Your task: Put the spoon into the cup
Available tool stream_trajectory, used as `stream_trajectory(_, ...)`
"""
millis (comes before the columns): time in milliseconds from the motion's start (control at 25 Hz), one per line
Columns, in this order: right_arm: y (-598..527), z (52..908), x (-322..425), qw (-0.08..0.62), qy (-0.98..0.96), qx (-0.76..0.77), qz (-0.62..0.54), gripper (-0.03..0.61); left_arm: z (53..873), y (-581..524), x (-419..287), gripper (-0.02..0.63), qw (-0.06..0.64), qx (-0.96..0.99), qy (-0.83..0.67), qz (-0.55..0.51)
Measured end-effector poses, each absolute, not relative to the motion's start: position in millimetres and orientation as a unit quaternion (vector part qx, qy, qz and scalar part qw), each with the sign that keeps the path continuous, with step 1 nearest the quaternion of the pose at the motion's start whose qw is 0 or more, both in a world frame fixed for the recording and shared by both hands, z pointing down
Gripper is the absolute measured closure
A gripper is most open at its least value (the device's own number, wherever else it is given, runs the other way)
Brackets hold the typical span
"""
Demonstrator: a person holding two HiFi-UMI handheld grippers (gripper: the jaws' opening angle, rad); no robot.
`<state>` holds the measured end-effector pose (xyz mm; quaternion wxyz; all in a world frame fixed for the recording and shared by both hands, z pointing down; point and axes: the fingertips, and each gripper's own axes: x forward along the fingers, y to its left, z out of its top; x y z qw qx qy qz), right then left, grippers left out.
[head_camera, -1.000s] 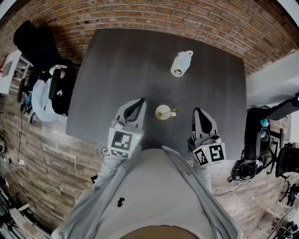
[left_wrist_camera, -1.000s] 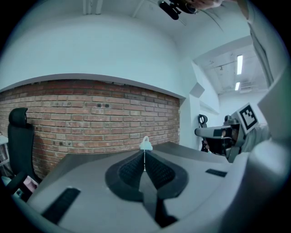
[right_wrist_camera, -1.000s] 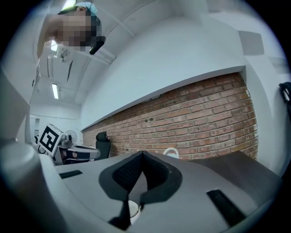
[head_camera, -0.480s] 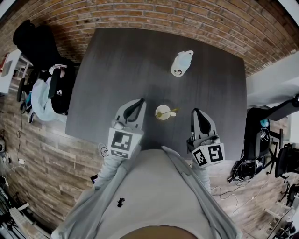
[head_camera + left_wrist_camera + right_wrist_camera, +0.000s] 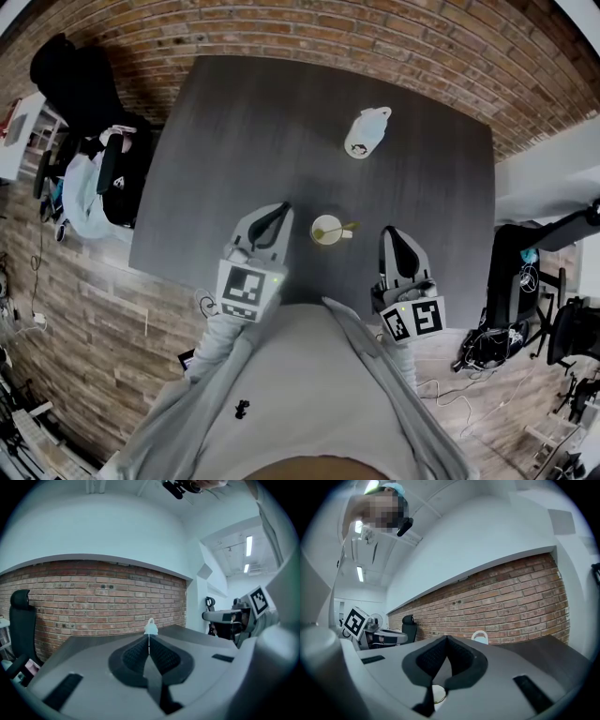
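Note:
A small pale cup [image 5: 326,230] stands on the dark table [image 5: 281,112] near its front edge. A spoon [image 5: 343,227] lies in it, its handle sticking out over the rim to the right. My left gripper [image 5: 283,204] rests just left of the cup, jaws shut and empty; in the left gripper view its tips [image 5: 149,637] meet in a thin line. My right gripper [image 5: 387,232] sits to the right of the cup, also shut with nothing held [image 5: 446,638]. Part of the cup [image 5: 438,693] shows below the right jaws.
A white jug [image 5: 365,131] stands at the far right of the table, also seen as the jug [image 5: 150,627] and the jug [image 5: 479,637] ahead of each gripper. A brick wall [image 5: 394,37] runs behind the table. A black office chair [image 5: 89,103] is at the left, another chair [image 5: 525,272] at the right.
Only the head view has shifted slightly. Both grippers, the cup and the spoon keep their places.

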<state>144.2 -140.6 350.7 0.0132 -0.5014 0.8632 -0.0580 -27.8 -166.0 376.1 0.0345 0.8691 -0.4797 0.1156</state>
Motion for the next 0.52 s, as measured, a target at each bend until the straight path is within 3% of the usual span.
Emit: stream_trajectory(520, -142.3, 343.4, 151.8, 0.043, 0.858, -0.508, -0.065, 0.561, 373.2, -164.4, -29.3, 0.594, 0.032, 0.870, -0.479, 0.114)
